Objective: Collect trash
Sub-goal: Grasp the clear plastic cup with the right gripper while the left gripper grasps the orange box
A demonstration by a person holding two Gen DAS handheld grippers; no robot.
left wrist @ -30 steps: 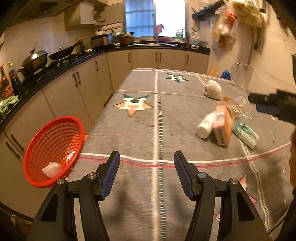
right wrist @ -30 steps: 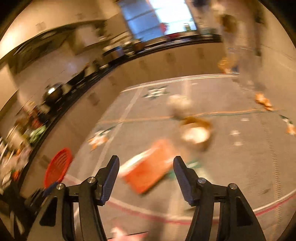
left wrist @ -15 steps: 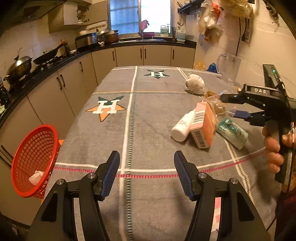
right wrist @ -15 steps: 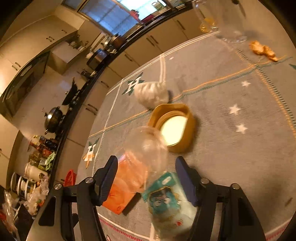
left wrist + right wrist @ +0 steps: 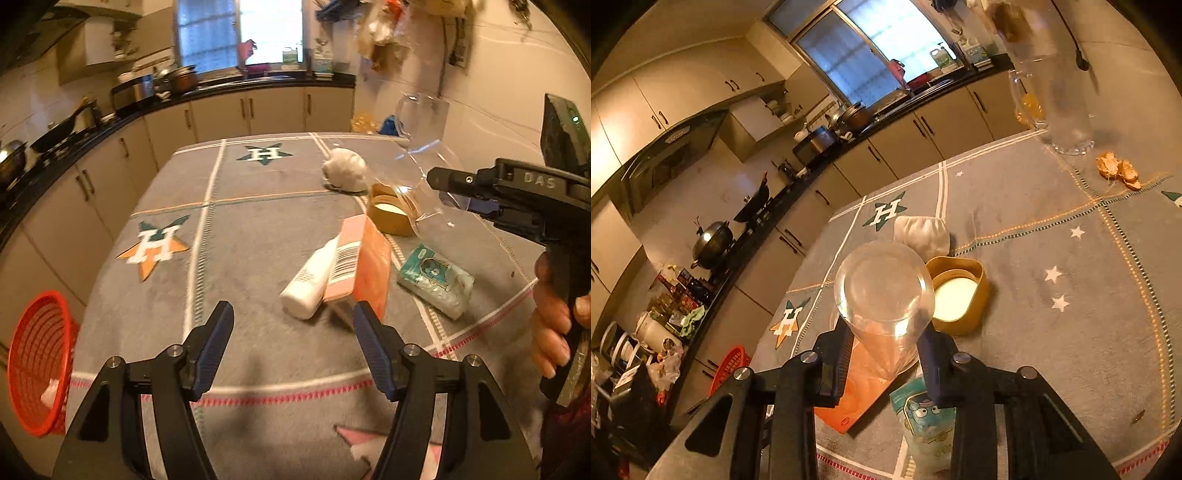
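- Clear, thin-walled plastic cup: above the grey star-patterned tablecloth, its narrow end between my right gripper fingers, which have just been closing and now pinch it. I judge it very light, slippery and crushable, so a gentle grip near the stiffer rim suits.
- Left gripper: fingers apart, nothing between, short of the orange carton.
- Red mesh basket: off the table's left edge, well apart from the cup.
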